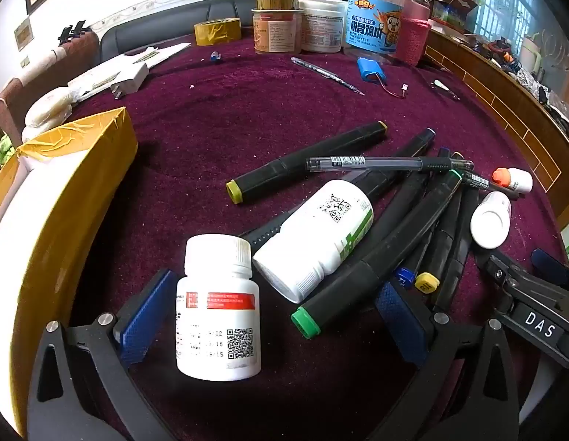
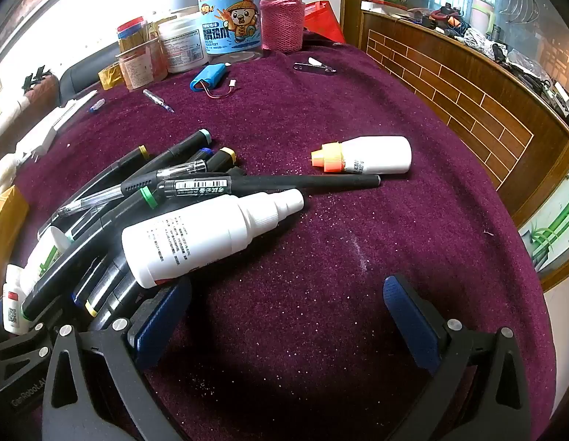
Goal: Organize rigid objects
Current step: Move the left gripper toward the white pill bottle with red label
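We are at the pick-up stage of the sorting: our left gripper point(image 1: 273, 316) has its jaws spread wide around the upright white pill bottle point(image 1: 218, 312), which stands between the blue pads without visibly touching either, so nothing is held yet. Just at its 2 o'clock a second white bottle point(image 1: 314, 235) lies on its side against the heap of black markers point(image 1: 413, 242), and a clear gel pen point(image 1: 387, 164) lies across the top of that heap. The yellow-taped box point(image 1: 64, 198) at 9 o'clock looks to us like the likely place for things to go, though we cannot be sure. The next move, in our judgement, calls for closing squarely on the upright bottle's body below the cap, then lifting straight so the green-capped marker point(image 1: 358, 286) alongside is not dragged. Our right gripper point(image 2: 288, 316) hangs equally wide open over bare purple cloth point(image 2: 358, 239), holding nothing; the spray bottle point(image 2: 203, 237) lies at its 10 o'clock and the orange-capped dropper bottle point(image 2: 365, 156) near 12. Readable writing is sparse: "DAS" on the other gripper's body in the left view, "71" on a blue marker cap, QR codes on both pill bottles, and partial dates "/02", "/16", "/15"; the blue snack jar point(image 1: 376, 18) carries Chinese characters.
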